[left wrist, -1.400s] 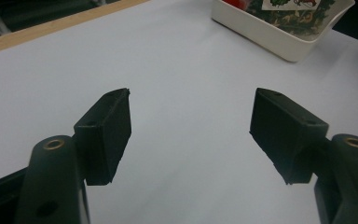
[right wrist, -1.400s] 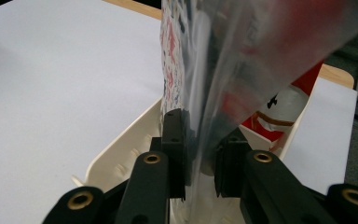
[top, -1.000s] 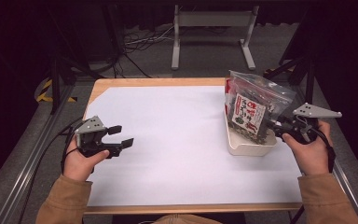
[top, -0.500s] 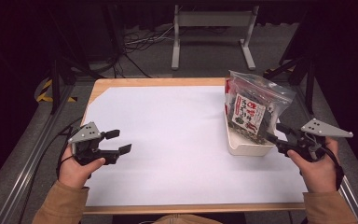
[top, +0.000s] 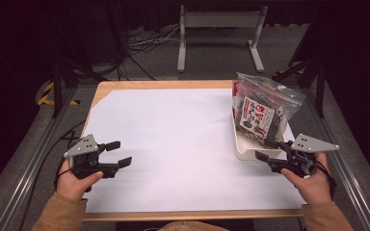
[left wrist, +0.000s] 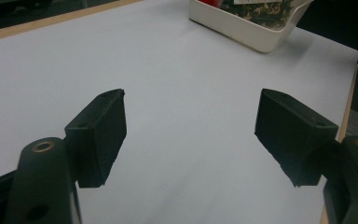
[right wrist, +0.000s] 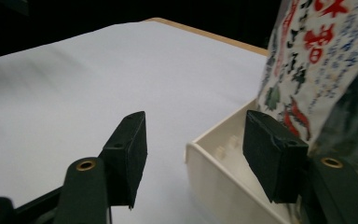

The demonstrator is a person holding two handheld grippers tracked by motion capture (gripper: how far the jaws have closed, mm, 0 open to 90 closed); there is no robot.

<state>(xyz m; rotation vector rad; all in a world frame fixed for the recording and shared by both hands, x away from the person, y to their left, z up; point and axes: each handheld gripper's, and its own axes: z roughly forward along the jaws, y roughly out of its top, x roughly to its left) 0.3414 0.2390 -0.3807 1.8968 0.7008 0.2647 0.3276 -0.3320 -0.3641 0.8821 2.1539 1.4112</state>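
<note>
Right tongs point(top: 270, 150) have just been opening at the white tray's point(top: 243, 153) near corner – nothing between the jaws – beside the snack bag point(top: 262, 109); left tongs point(top: 118, 153) are hovering open over the desk point(top: 173, 134).

A white sheet point(top: 183, 139) covers most of the wooden table point(top: 139, 85), leaving bare wood along the far edge and at the far left corner. Beyond the far edge, a grey metal stand point(top: 219, 29) sits on the floor, with loose cables point(top: 147, 45) beside it.
</note>
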